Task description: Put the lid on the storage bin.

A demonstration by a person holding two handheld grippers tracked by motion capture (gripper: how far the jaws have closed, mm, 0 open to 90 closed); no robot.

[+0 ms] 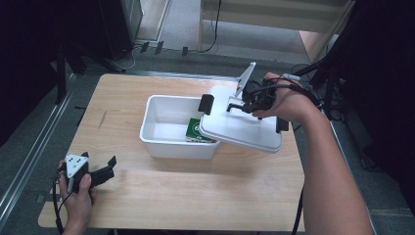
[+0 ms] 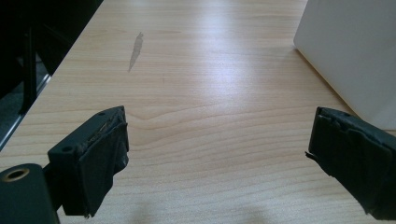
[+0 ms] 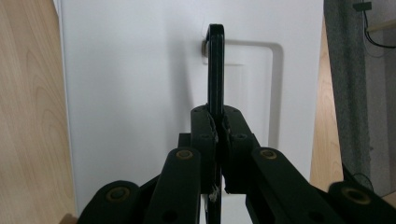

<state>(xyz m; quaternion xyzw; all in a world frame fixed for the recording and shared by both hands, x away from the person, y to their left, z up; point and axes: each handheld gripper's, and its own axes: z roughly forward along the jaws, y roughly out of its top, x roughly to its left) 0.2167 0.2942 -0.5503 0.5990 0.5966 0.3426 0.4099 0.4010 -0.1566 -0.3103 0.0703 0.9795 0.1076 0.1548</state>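
Lid (image 1: 242,128), white plastic, flat, with a black folding handle (image 3: 215,65) on top and black clips at its ends: held tilted over the right end of the box, its lower left edge overlapping the box's right rim, its right part hanging past the box above the desk's right half. Right claw (image 1: 243,105): jaws closed tight on the upright handle, as the right gripper view shows, the handle's blade pinched between the two pads; it carries the lid's weight. Box (image 1: 161,128), white, rectangular, open-topped: stands near the middle of the desk (image 1: 195,196), slightly toward the far edge; interior mostly bare. Green packet (image 1: 196,131), with white print: lies inside the box at its right end, partly covered by the lid. Left claw (image 1: 110,166): rests near the desk's near left corner, jaws spread wide, holding nothing, pointed toward the box, with bare wood between its pads in the left gripper view. Progress, judged: the lid is gripped and partly over the box, but not seated; it is skewed and off to the right. Whether it is going on or coming off cannot be told. The clips are unfastened.
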